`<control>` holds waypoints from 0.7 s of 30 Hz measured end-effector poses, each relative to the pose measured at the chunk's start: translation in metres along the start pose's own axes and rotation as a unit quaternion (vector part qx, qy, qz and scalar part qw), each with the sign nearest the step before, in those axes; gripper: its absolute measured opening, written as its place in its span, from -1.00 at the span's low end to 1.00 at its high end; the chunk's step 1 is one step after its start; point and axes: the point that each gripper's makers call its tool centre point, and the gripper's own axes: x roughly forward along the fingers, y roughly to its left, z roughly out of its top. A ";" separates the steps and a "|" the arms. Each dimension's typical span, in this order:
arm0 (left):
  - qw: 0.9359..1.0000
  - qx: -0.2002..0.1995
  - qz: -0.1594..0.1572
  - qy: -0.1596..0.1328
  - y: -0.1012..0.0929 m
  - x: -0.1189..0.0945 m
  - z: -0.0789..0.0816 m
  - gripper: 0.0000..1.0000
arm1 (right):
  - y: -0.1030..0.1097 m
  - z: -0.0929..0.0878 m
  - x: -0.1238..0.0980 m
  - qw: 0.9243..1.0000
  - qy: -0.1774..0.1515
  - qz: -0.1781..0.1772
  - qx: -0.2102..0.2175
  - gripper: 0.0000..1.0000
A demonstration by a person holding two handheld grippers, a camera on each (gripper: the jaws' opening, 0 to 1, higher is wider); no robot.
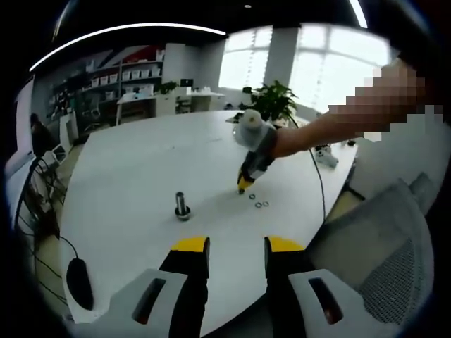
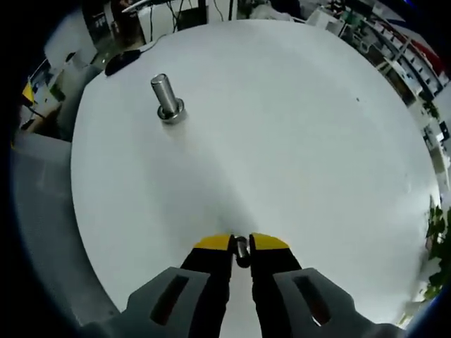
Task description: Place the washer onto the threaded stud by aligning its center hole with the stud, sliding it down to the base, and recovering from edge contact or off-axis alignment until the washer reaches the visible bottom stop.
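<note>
The right gripper point(image 2: 242, 248), jaws nearly closed, pinches a small grey metal washer point(image 2: 242, 249). The upright silver threaded stud point(image 2: 165, 96) stands well ahead, leftward. The left gripper point(image 1: 236, 248) hangs open and empty.

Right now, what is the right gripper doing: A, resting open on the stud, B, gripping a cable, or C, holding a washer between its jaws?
C: in the right gripper view the right gripper is closed on a small metal washer, apart from the stud standing on the white table.
</note>
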 end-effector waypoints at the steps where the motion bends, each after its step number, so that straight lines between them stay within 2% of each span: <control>1: 1.000 0.000 0.000 0.000 0.000 0.000 0.000 -0.42 | -0.001 0.000 -0.001 1.000 -0.001 -0.001 0.002 -0.73; 7: 1.000 0.001 -0.002 0.001 -0.001 0.000 0.000 -0.42 | -0.002 -0.001 -0.008 1.000 -0.008 -0.003 0.011 -0.66; 21: 1.000 0.008 -0.002 0.003 -0.002 0.000 -0.001 -0.42 | 0.001 -0.021 -0.014 1.000 -0.003 -0.006 0.028 -0.58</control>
